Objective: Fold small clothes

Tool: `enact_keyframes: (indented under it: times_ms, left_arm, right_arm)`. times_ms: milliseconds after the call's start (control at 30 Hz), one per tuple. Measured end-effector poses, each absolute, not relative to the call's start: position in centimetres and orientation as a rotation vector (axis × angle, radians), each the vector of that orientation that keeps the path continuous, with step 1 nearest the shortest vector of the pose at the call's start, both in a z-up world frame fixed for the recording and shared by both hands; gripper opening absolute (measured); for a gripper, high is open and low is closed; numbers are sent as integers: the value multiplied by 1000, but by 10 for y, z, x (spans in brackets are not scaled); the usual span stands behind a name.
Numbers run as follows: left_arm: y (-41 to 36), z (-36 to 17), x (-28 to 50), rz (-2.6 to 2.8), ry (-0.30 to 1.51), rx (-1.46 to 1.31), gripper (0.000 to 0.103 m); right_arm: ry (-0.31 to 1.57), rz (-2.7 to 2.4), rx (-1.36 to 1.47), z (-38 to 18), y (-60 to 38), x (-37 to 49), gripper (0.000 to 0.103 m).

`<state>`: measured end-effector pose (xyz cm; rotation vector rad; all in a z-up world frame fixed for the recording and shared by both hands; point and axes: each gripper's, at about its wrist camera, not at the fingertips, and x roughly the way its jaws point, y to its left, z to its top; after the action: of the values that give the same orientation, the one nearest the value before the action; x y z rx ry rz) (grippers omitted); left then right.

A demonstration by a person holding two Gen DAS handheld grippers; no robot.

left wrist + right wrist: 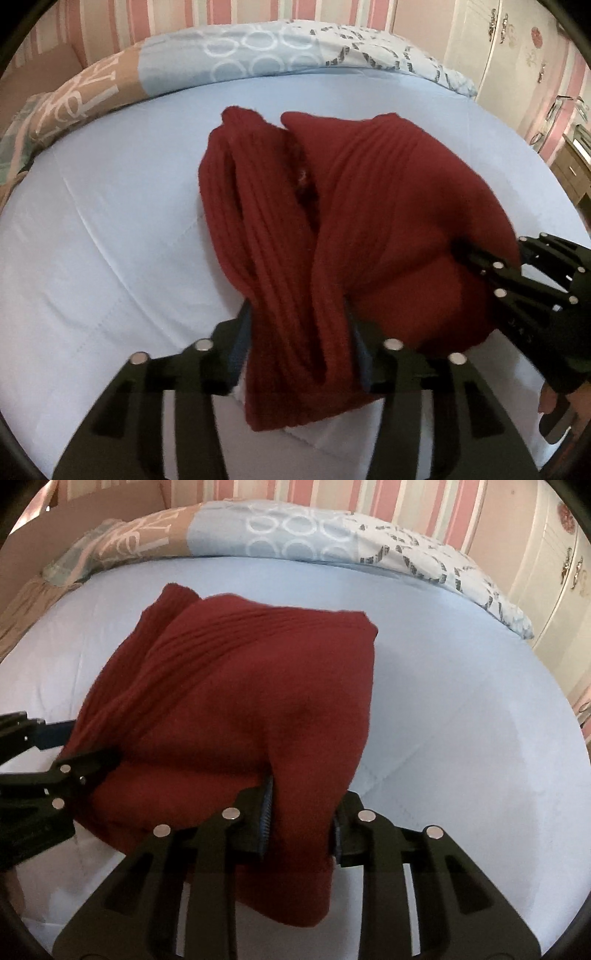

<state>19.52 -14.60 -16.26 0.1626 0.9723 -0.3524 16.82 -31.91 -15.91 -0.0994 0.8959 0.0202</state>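
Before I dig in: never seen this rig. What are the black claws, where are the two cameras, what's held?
No robot here. A person holds a two-finger tool in each hand, and each tool carries a fisheye camera looking along its fingers. One picture comes from the left hand-held gripper, the other from the right hand-held gripper. Both are shut on one red sweater, bunched and partly lifted off a pale blue bed. Patterned bedding lies along the far edge.
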Motion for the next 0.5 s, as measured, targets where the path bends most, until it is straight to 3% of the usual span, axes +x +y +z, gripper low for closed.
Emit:
enact_keyframes:
  times_ms: [100, 167, 233, 367, 500]
  left_arm:
    - [-137, -159, 194, -373, 951, 159, 61]
    - [-131, -150, 190, -399, 949, 141, 61]
    - [-123, -134, 184, -425, 938, 127, 64]
    - [-116, -100, 181, -445, 878, 110, 79]
    - [-139, -90, 202, -499, 900, 112, 79]
  right_arm:
    - [898, 45, -47, -151, -322, 170, 47]
    - [879, 72, -13, -139, -323, 165, 69]
    - [814, 82, -9, -119, -324, 155, 77]
    - [751, 53, -23, -96, -325, 149, 81]
    - [762, 26, -30, -98, -325, 154, 81]
